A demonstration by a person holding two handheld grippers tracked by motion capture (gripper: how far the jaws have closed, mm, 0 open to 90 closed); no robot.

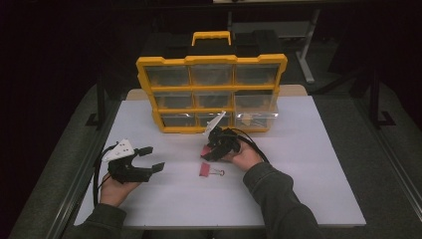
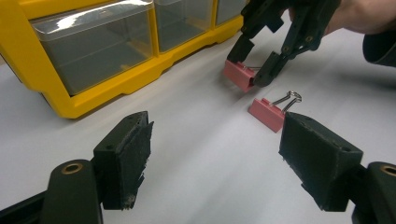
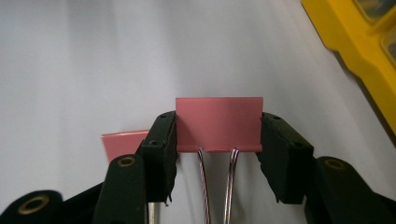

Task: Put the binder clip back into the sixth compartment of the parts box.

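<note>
Two pink binder clips lie near the middle of the white table (image 1: 308, 169). My right gripper (image 1: 209, 152) points down at the far clip (image 3: 218, 122), its two pads pressing on the clip's short ends while the wire handles point back toward the camera. The left gripper view shows this clip (image 2: 237, 73) resting on the table between the right gripper's (image 2: 252, 69) jaws. The second clip (image 1: 207, 170) lies free just beside it, nearer the person. My left gripper (image 1: 152, 158) is held at the table's left, open and empty, with the jaws aimed toward the clips.
A yellow drawer organiser (image 1: 211, 59) with clear plastic drawers stands upright at the back of the table, right behind the right gripper. One lower-right drawer (image 1: 256, 117) is pulled out a little. The person's forearms come in from the front edge.
</note>
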